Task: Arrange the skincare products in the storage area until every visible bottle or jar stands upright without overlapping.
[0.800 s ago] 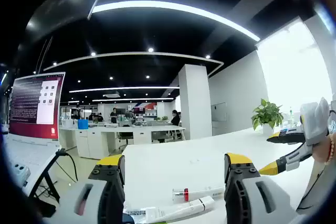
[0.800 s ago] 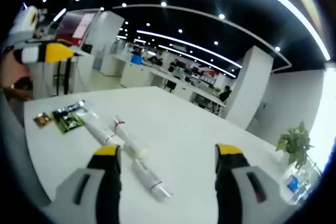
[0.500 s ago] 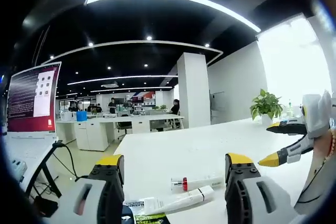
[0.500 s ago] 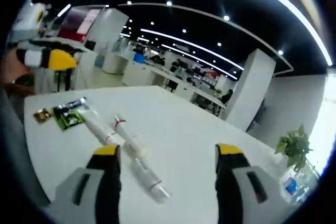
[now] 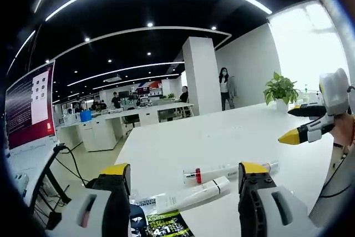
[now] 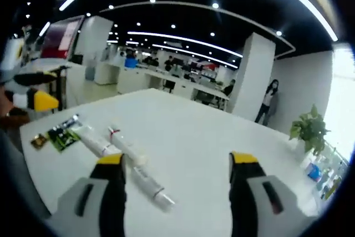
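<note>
Big white bench (image 5: 222, 137) (image 6: 211, 137) carries everything, w/ open office behind. Potted green plant (image 5: 280, 88) (image 6: 309, 129) at the bench's far edge; blue-labelled bottles (image 6: 327, 177) stand next to it in right gripper view.

Left hand-held gripper (image 5: 183, 177): jaws spread wide, nothing between them, above the near bench edge. Right hand-held gripper (image 6: 177, 162) (image 5: 297, 123): also spread, holding nothing, over the bench mid-area.

Task items all lying flat near the bench's near edge, none upright:
- long white tube w/ red band (image 5: 222, 171) (image 6: 125, 142), on its side, clear cap end toward the right hand-held gripper.
- second white tube (image 5: 197, 193) (image 6: 94, 141), lying just beside the first, roughly parallel; touching or not – can't tell.
- green-and-black sachet (image 5: 163, 227) (image 6: 61, 136) flat at the tubes' end nearest the left hand-held gripper.
- small brown packet (image 6: 37, 141) just beyond the sachet.
</note>
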Action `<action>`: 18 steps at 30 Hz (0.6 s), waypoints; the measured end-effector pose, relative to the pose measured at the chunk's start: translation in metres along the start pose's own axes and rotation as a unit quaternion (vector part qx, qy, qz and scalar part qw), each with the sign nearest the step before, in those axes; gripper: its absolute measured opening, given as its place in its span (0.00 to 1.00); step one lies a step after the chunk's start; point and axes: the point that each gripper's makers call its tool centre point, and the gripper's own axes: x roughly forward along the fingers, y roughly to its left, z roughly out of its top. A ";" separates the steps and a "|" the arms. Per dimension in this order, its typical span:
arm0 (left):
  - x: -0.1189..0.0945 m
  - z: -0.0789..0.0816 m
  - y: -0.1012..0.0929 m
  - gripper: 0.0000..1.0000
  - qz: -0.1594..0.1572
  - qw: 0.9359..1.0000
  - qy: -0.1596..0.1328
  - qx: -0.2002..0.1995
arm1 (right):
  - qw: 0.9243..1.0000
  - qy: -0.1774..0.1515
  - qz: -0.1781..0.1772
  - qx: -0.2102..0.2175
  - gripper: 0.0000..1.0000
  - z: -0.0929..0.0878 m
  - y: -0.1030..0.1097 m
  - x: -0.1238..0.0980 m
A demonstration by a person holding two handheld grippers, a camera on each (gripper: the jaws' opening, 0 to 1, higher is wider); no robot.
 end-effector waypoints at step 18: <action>0.000 -0.013 0.004 0.82 0.008 0.999 0.034 0.014 | 0.999 0.008 0.004 -0.031 0.75 -0.002 0.004 -0.002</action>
